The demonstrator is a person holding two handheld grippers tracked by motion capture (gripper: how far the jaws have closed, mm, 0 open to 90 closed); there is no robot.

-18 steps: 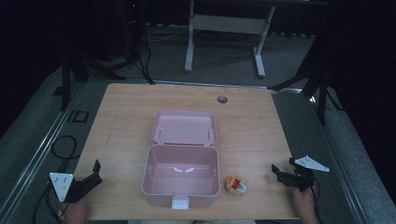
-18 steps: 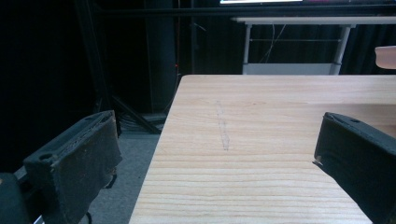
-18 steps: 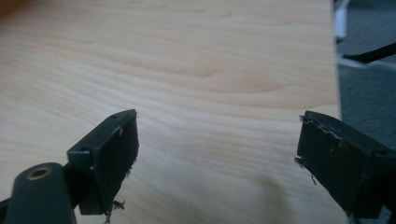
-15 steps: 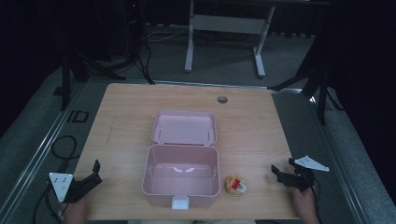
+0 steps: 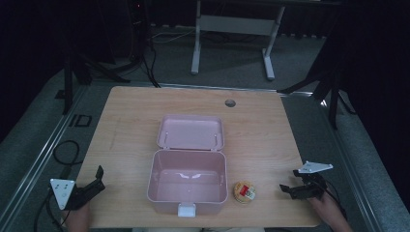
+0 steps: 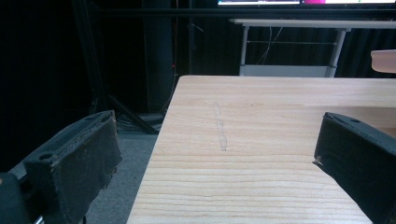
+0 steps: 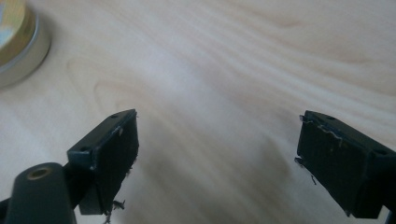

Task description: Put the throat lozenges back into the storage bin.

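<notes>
The wooden table point(image 5: 270, 130) is the biggest thing here, with a small round hole point(image 5: 230, 103) near its far edge. In the middle of it stands a pink box point(image 5: 187, 186), open, with its lid point(image 5: 191, 131) folded back flat on the table behind it. The inside of the box looks empty, as far as the high view lets me see. A white latch point(image 5: 186, 210) sits on its front wall.

Just beside the box, at its right front corner, lies a small round tin point(image 5: 244, 191) with a yellow and red top; it seems not to touch the box.

The right gripper point(image 5: 291, 190) is low over the table, near the tin but apart from it, pointing toward it. In the right gripper view its jaws stand wide apart with only bare wood between them, and the tin point(image 7: 16, 39) is at the upper left corner.

The left gripper point(image 5: 98, 178) is at the left front edge of the table, well apart from the box. Its jaws are also spread wide and hold nothing.
</notes>
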